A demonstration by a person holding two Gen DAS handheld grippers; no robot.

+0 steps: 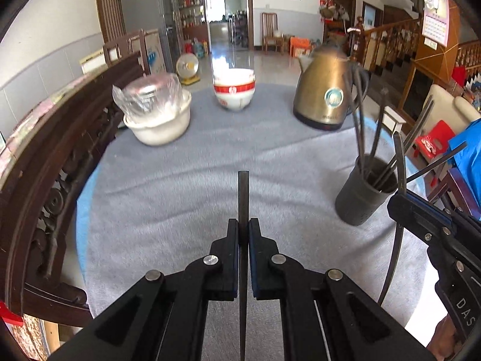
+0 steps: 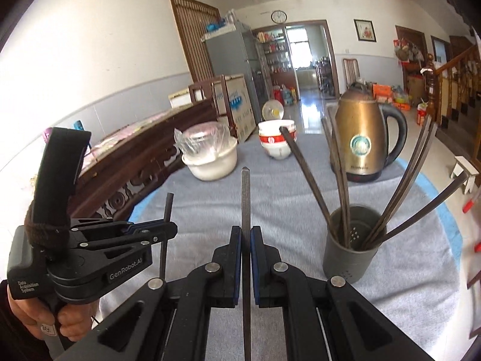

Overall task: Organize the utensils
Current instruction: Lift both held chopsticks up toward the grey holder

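Left wrist view: left gripper (image 1: 243, 231) is clamped on one dark chopstick (image 1: 243, 198), long axis running straight ahead between the pads, tip above the grey table mat (image 1: 180, 180). The utensil holder (image 1: 365, 192) stands ahead and to the right, upright, already carrying several chopsticks. The right gripper (image 1: 399, 201) sits just beside the holder, nearer to it than the left.

Right wrist view: right gripper (image 2: 246, 234) is pinched on its own chopstick (image 2: 246, 198), also pointing forward. The holder (image 2: 350, 240) lies close, ahead-right; its mouth is open at the near side. The left gripper (image 2: 168, 230) is off to the left, its stick upright.

Judgement: the right hand delivers first; the stick must tip towards vertical above the mouth.
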